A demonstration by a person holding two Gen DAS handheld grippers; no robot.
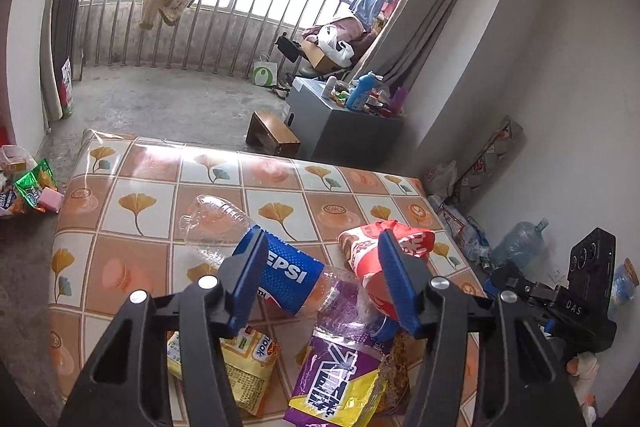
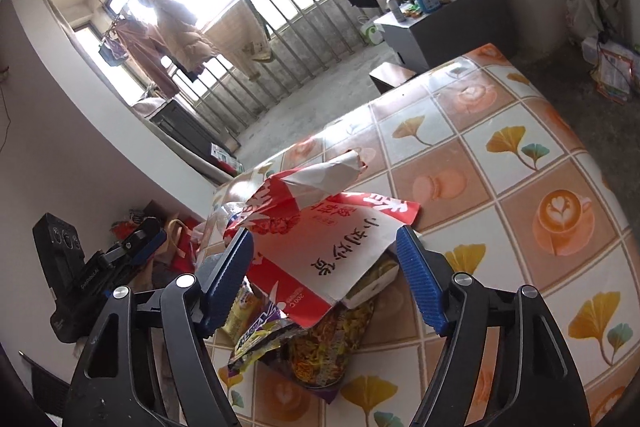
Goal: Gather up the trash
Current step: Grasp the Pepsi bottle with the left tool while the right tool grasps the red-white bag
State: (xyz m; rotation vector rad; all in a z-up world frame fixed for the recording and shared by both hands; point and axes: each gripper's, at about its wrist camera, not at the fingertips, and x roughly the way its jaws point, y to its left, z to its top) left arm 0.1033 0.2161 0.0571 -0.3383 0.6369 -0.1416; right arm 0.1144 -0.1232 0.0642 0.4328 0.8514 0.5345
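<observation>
An empty Pepsi bottle (image 1: 276,263) lies on its side on the patterned table (image 1: 160,187). My left gripper (image 1: 324,279) is open, its blue fingers on either side of the bottle's labelled middle. A red and white paper bag (image 1: 384,247) lies right of the bottle. A purple and yellow snack wrapper (image 1: 336,383) and a yellow packet (image 1: 248,367) lie below it. My right gripper (image 2: 324,279) is open around the red and white paper bag (image 2: 320,247), above the purple wrapper (image 2: 260,335) and a yellow patterned wrapper (image 2: 324,343).
The right gripper's body (image 1: 576,291) shows at the table's right side. Snack packets (image 1: 32,187) lie on the floor at left. A grey cabinet (image 1: 344,123) with bottles and a wooden box (image 1: 272,135) stand beyond the table. A water jug (image 1: 520,243) stands by the wall.
</observation>
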